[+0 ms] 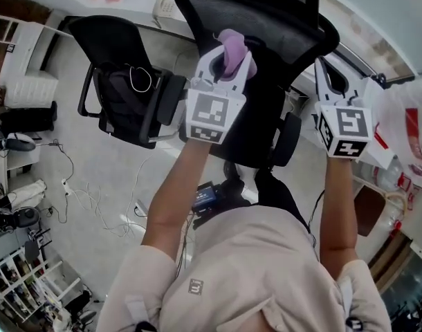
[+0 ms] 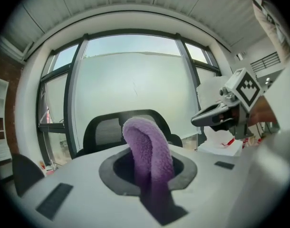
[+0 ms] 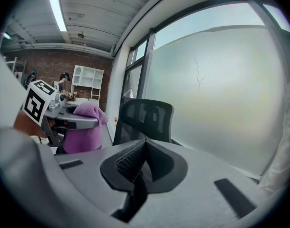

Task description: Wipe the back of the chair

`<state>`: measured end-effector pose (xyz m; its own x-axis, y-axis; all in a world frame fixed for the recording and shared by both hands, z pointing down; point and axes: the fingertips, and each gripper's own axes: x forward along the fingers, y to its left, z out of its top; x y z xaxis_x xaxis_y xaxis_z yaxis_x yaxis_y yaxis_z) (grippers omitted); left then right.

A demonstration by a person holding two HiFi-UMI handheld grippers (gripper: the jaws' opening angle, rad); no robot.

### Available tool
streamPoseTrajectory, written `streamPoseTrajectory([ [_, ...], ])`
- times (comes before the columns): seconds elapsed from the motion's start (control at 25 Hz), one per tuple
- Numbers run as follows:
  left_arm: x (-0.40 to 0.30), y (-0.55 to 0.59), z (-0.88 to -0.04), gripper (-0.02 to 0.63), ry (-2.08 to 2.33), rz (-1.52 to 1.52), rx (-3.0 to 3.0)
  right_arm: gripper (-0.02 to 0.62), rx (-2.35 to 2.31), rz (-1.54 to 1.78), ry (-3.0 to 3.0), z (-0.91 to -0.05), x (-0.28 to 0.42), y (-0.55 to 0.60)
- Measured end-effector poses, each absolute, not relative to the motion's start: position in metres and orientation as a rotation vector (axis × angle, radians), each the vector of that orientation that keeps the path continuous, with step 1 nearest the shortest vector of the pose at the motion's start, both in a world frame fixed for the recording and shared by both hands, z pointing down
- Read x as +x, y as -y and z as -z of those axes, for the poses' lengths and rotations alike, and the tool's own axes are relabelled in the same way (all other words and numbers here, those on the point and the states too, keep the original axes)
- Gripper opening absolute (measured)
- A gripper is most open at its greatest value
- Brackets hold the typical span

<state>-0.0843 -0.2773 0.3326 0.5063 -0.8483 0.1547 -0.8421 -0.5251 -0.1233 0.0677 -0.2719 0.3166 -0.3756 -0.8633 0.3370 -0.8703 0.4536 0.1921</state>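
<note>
One cloth end deep inside left tool

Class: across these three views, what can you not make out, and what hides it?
1. Head view: the chair base, hidden behind the person's arms and torso.
2. Head view: whether the purple cloth touches the chair back; the left gripper covers that spot.
3. Left gripper view: the chair's lower back, blocked by the purple cloth and the gripper's own body.
4. Head view: shelf contents, too small.

Frosted window, brick wall, white shelf
</note>
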Motion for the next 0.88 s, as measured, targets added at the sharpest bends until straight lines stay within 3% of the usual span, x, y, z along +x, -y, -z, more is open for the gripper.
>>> streamPoseTrajectory([
  [0.88, -0.174, 0.158, -0.161, 0.078, -1.59, 0.165, -2.461, -0.008, 1.321, 0.189, 2.52, -0.175, 0.011, 0.192],
])
